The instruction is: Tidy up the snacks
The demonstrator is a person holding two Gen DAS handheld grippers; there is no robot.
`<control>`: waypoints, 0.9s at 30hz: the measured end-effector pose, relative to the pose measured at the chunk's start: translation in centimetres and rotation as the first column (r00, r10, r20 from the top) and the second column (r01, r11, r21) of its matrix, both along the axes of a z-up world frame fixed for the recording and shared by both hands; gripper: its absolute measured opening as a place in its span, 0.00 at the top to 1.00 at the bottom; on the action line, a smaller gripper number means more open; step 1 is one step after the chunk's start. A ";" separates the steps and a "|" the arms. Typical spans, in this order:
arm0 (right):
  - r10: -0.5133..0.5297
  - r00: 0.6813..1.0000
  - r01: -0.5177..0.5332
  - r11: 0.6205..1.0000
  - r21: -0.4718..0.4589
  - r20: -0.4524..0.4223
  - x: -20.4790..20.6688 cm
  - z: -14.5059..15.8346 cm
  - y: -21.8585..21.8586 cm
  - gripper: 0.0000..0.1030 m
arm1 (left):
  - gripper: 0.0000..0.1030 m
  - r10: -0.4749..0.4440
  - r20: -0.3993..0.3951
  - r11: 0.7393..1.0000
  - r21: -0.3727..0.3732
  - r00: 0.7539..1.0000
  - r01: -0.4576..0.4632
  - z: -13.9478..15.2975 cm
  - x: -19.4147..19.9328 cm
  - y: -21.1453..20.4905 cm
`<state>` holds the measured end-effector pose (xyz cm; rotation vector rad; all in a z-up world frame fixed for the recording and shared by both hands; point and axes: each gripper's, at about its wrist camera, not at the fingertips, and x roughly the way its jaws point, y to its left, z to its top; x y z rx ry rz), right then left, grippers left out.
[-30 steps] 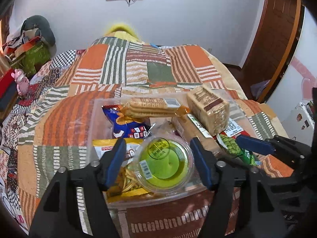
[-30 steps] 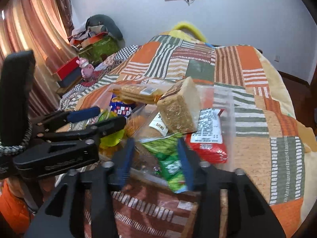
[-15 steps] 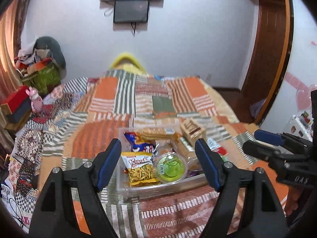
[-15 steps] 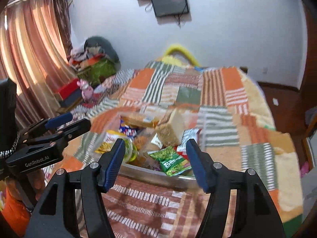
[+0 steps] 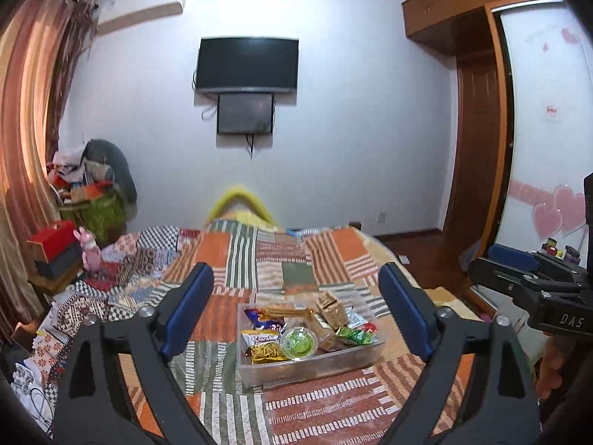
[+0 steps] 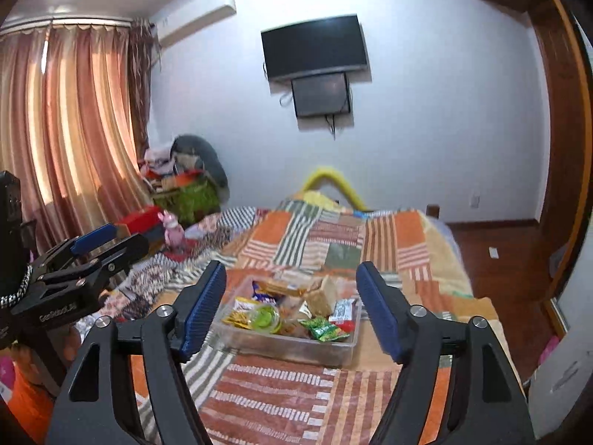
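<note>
Both our left tongs and right tongs gape wide, holding nothing. The clear snack bin sits on the quilt well ahead of both, between their fingers in each view. We judge its packets light, crinkly and slippery, best pinched at a sealed edge; the green-lidded cup is stiffer and wants a grip across its rim

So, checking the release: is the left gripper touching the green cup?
Apart. The left wrist view shows the left gripper open, bedspread visible between its fingers and the green cup.

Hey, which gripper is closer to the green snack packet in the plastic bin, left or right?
Right, though only slightly. The green packet lies at the bin's right end, on the right gripper's side. The left gripper hangs open farther left. Both are pulled back, touching nothing.
</note>
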<state>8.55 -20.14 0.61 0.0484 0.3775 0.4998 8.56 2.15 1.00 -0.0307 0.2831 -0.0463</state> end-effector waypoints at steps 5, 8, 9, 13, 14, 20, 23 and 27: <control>-0.005 0.999 0.004 1.000 0.011 0.047 -1.6 0.7 0.1 0.15 | 0.00 -0.012 0.034 1.000 0.000 0.999 0.012 0.9 -2.4 -0.5; -0.013 0.998 0.012 1.000 0.015 0.065 -2.0 0.8 0.3 0.05 | 0.00 -0.016 0.034 1.000 0.002 0.999 0.016 0.8 -2.9 -0.6; -0.022 0.997 0.021 1.000 0.017 0.071 -2.1 0.7 0.4 0.01 | 0.00 -0.018 0.031 1.000 0.002 0.999 0.018 0.7 -3.0 -0.6; -0.035 0.996 0.034 0.999 0.003 0.084 -2.1 0.7 0.8 0.00 | 0.00 -0.017 0.026 1.000 0.012 1.000 0.016 0.2 -3.4 -0.9; -0.034 0.996 0.034 0.999 0.001 0.083 -2.2 0.6 0.8 0.00 | 0.00 -0.016 0.026 1.000 0.016 1.000 0.016 0.2 -3.5 -1.0; -0.036 0.995 0.037 0.999 -0.010 0.092 -3.1 0.6 1.2 0.00 | 0.00 -0.021 0.030 1.000 0.008 0.999 0.021 -0.1 -4.0 -1.1; -0.037 0.995 0.038 0.999 -0.013 0.095 -3.3 0.6 1.2 0.00 | 0.00 -0.016 0.037 1.000 0.006 0.999 0.016 0.0 -4.2 -1.0; -0.039 0.995 0.041 0.999 -0.013 0.096 -3.5 0.5 1.0 0.00 | 0.00 -0.016 0.038 1.000 0.002 0.999 0.016 0.0 -4.3 -0.9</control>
